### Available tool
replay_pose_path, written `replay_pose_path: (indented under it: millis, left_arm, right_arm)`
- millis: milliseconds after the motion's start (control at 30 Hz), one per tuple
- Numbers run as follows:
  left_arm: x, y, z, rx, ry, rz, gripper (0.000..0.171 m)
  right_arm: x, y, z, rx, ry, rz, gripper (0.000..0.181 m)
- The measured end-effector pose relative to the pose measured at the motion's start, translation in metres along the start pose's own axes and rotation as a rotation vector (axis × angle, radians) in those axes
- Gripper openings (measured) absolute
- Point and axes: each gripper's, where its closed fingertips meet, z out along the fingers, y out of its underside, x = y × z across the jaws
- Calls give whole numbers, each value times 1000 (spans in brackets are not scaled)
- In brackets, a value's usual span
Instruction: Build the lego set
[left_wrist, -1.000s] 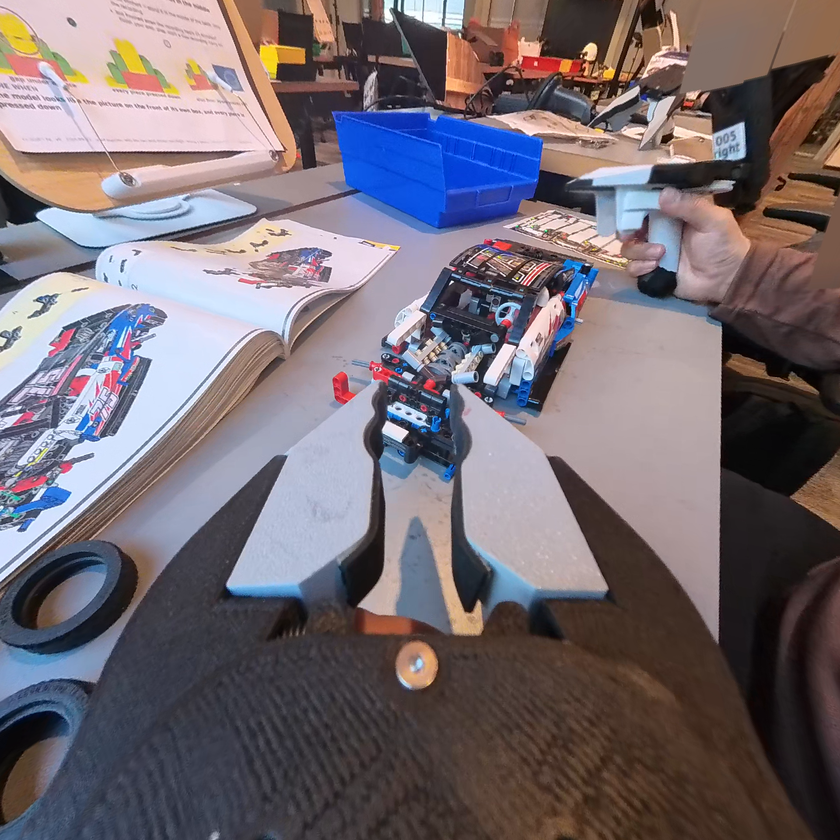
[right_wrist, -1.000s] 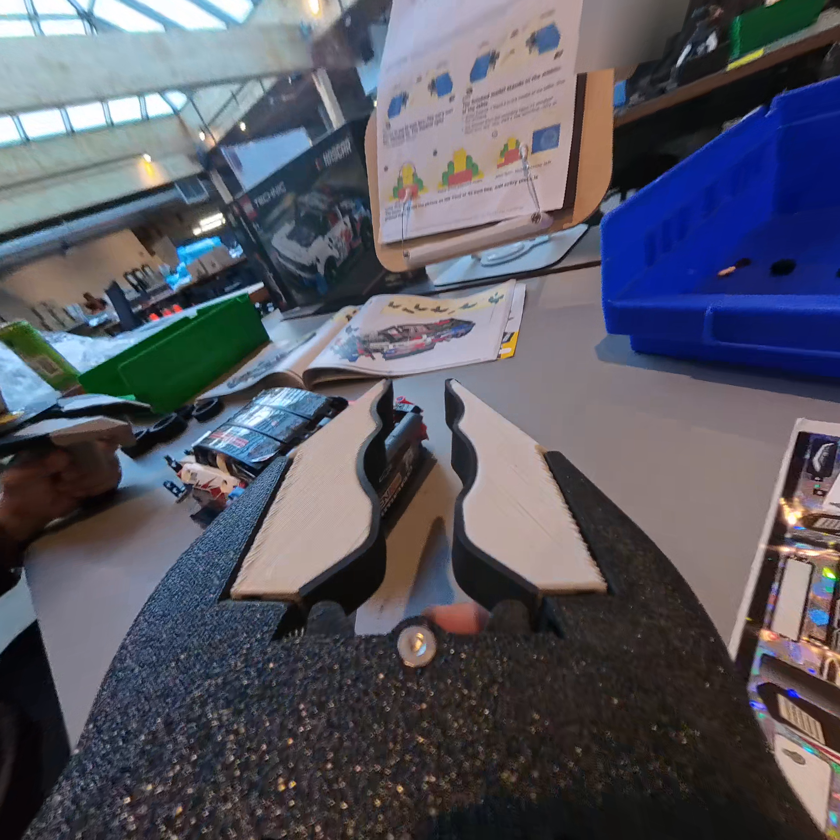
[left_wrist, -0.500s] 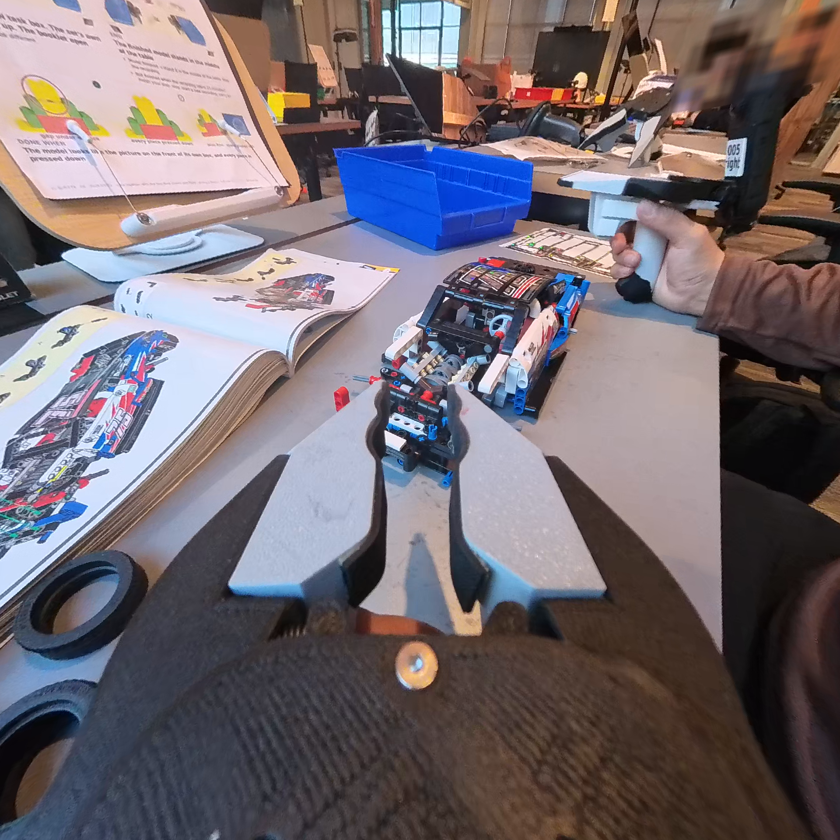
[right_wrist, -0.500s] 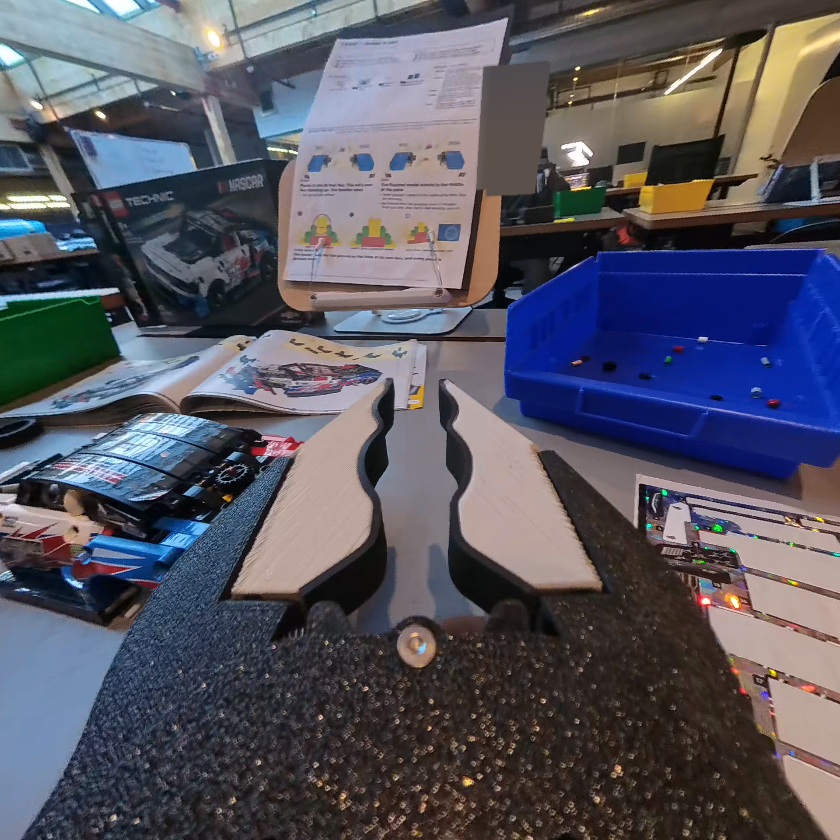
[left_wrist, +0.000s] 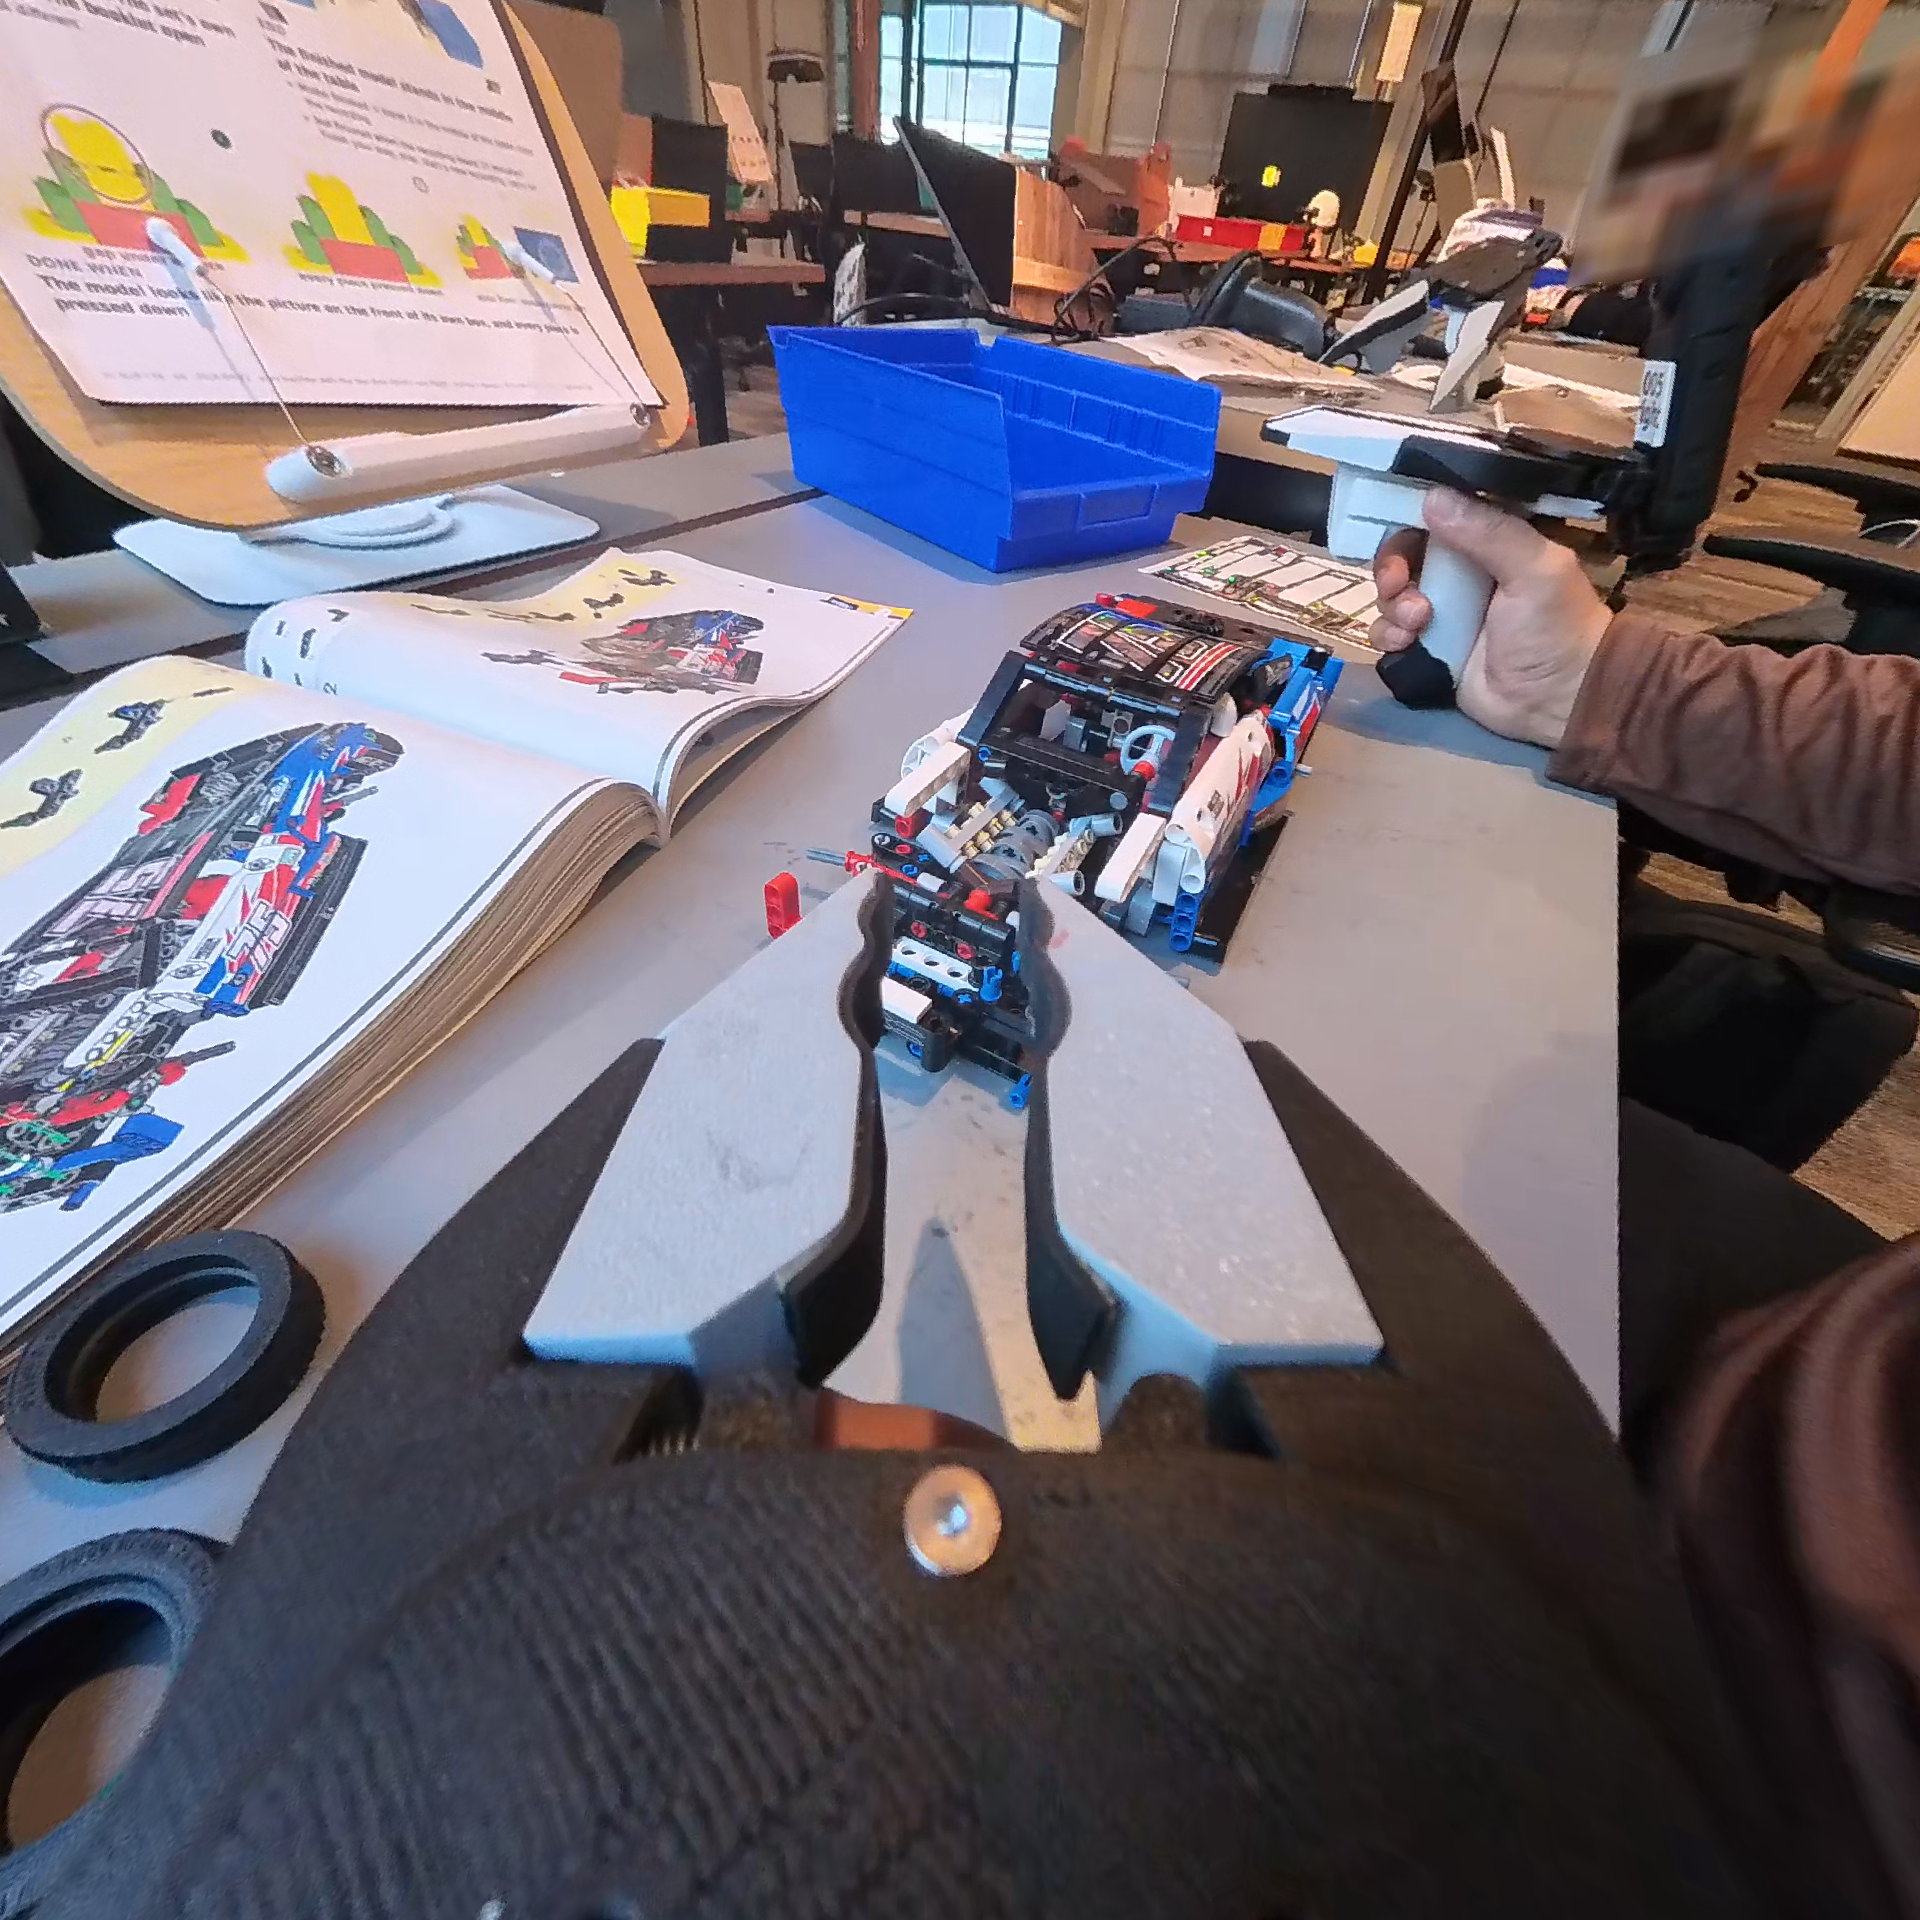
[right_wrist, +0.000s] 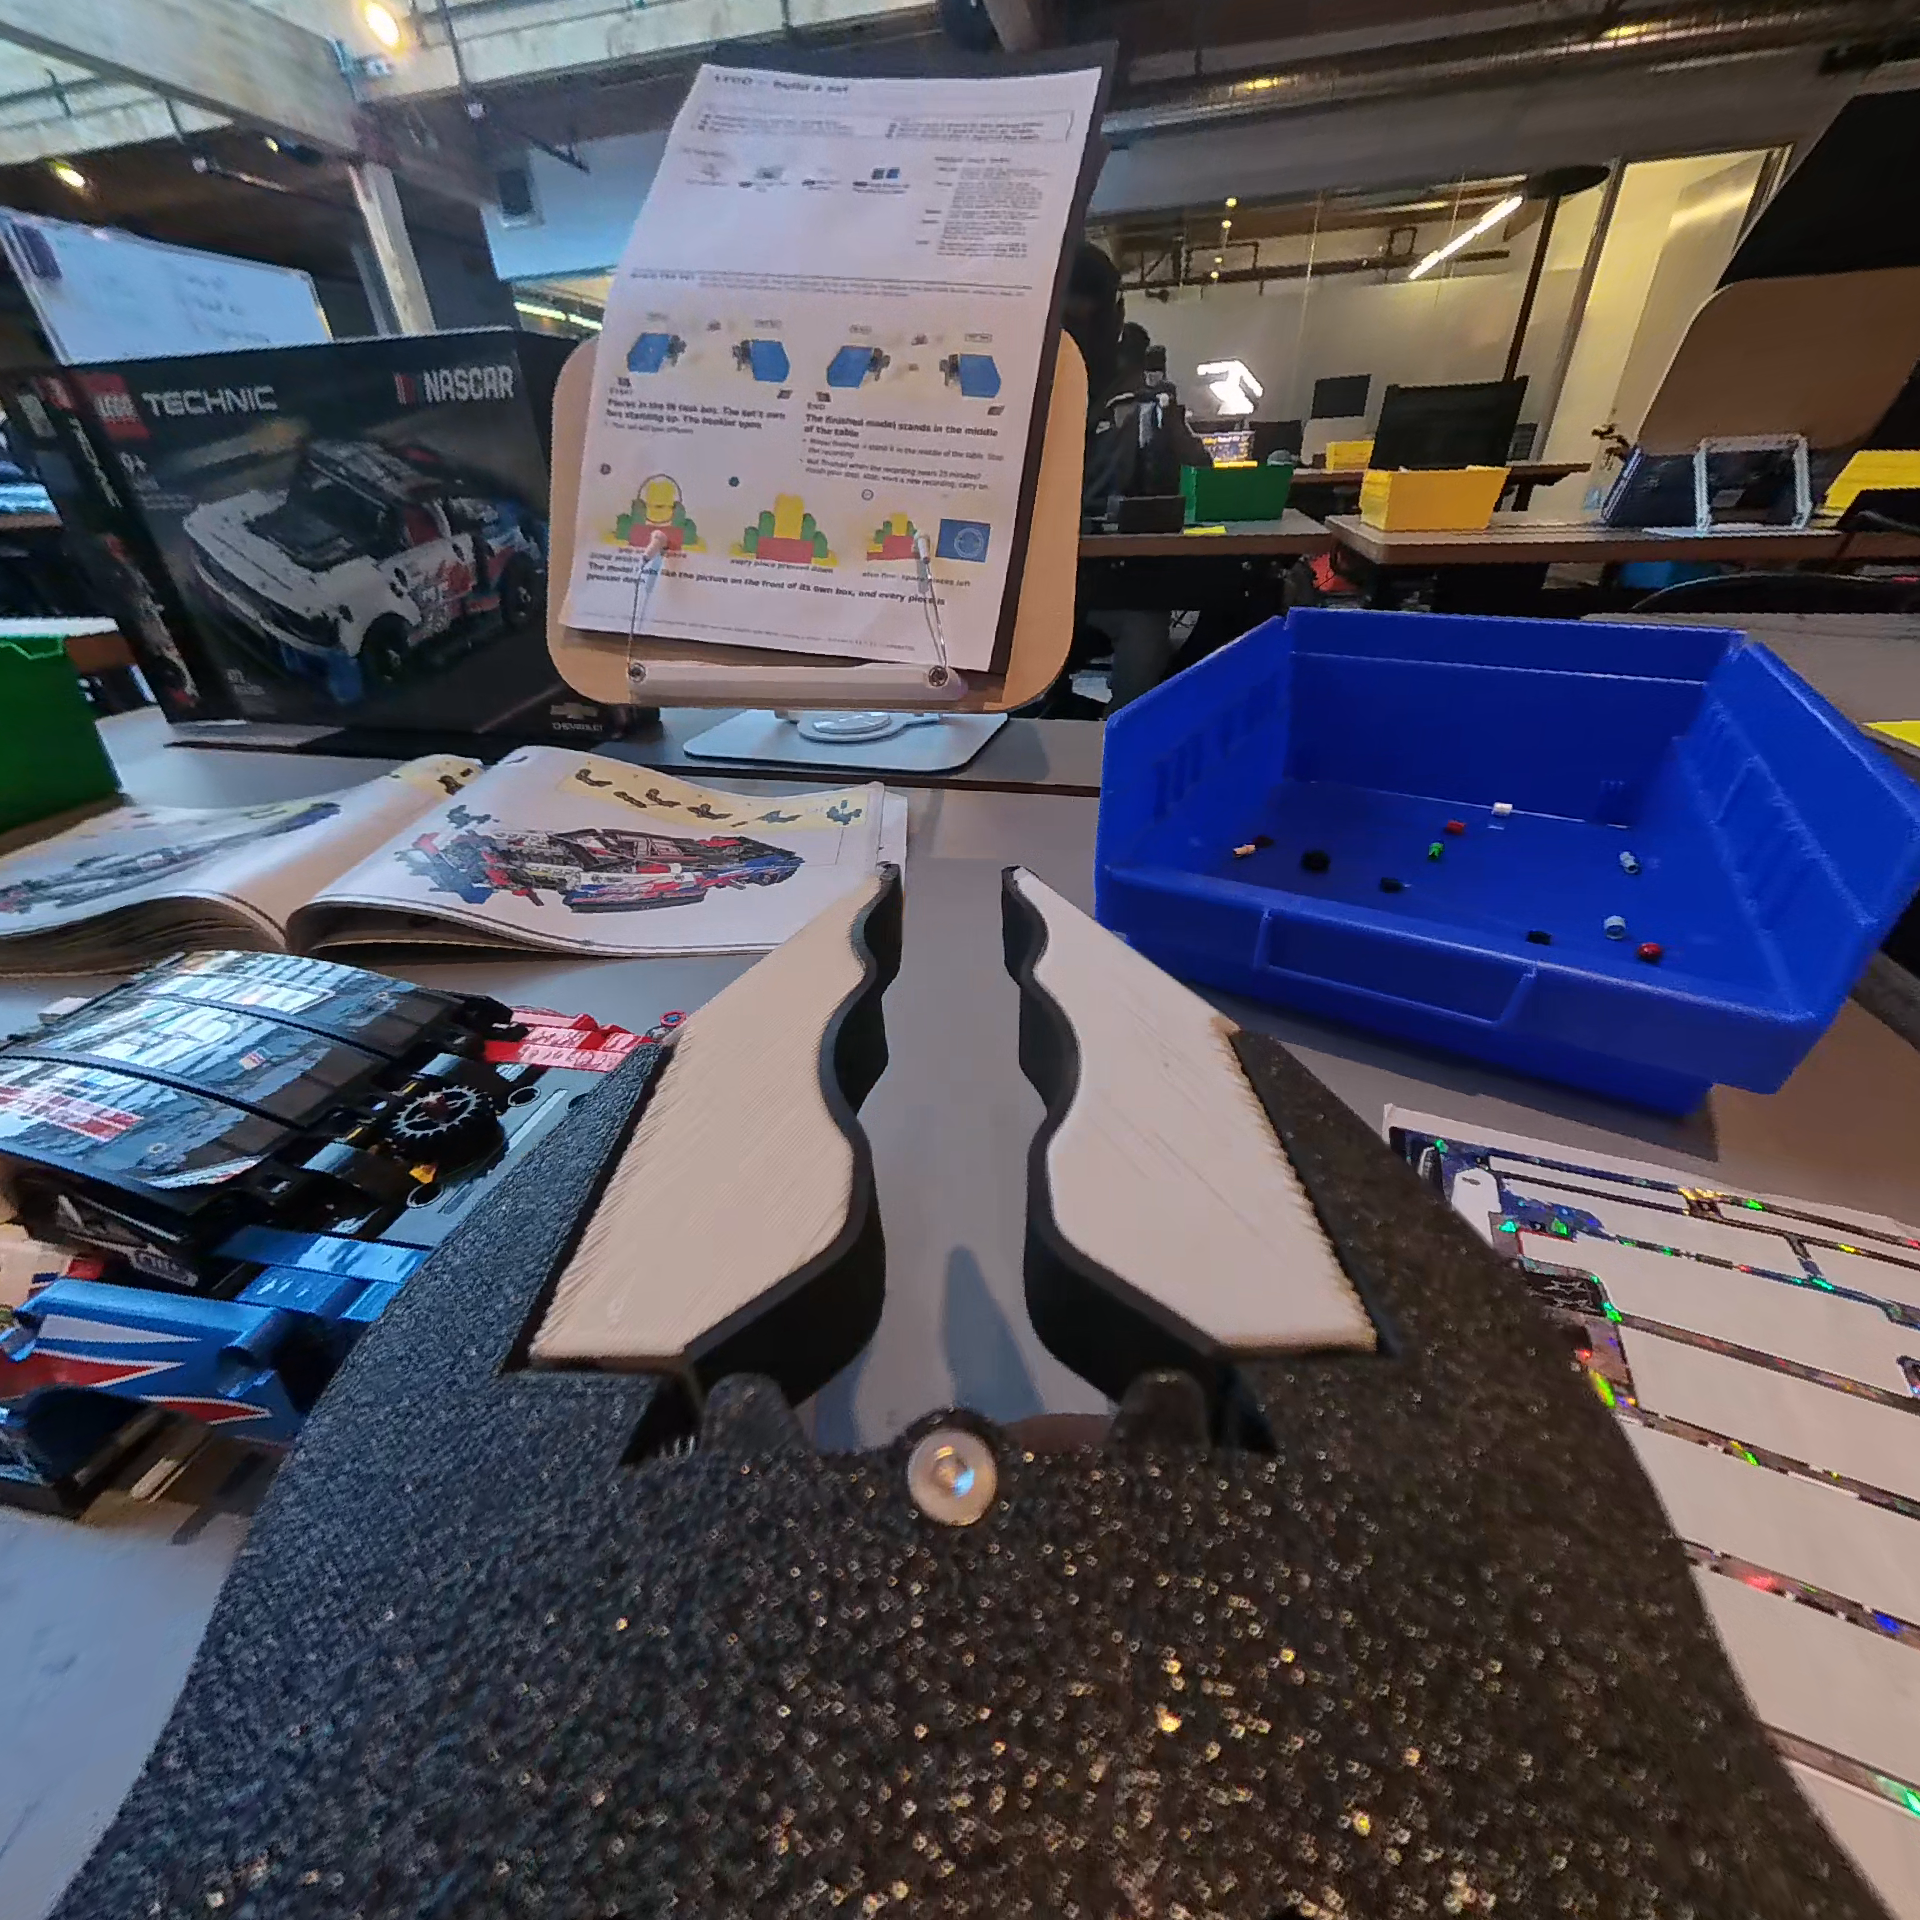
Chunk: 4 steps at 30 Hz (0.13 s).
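Observation:
The partly built lego car (left_wrist: 1122, 748), black, white, blue and red, sits on the grey table (left_wrist: 1434, 935). My left gripper (left_wrist: 951, 904) has its fingertips closed around the car's narrow near end. A small red piece (left_wrist: 781, 902) lies just left of that end. My right gripper (right_wrist: 951, 883) is open and empty, above bare table between the car (right_wrist: 229, 1091) on its left and the blue bin (right_wrist: 1455, 862) on its right. In the left wrist view a hand holds the right gripper (left_wrist: 1455, 468) beyond the car's far end.
An open instruction booklet (left_wrist: 312, 831) lies left of the car. Black tyres (left_wrist: 166, 1351) lie at the near left. The blue bin (left_wrist: 997, 436) holds several small pieces. A sticker sheet (right_wrist: 1714, 1351) lies at the right. A paper stand (right_wrist: 821, 416), the set box (right_wrist: 312, 520) and a green bin (right_wrist: 42, 727) stand behind. One gripper's finger ends stand about 40 centimeters off the other's.
My right gripper has swung right, from over the car's end to level and facing the stand and blue bin. My left gripper stays on the car's near end, its view tilting up slightly.

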Motion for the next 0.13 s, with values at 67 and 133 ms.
replay_pose_path:
  millis: [67, 133]
  left_arm:
    - [0, 0, 0, 0, 0, 1, 21]
    - [0, 0, 0, 2, 0, -1, 21]
  right_arm:
    - [-1, 0, 0, 1, 6, -20, 18]
    - [-3, 0, 1, -2, 8, -40, 18]
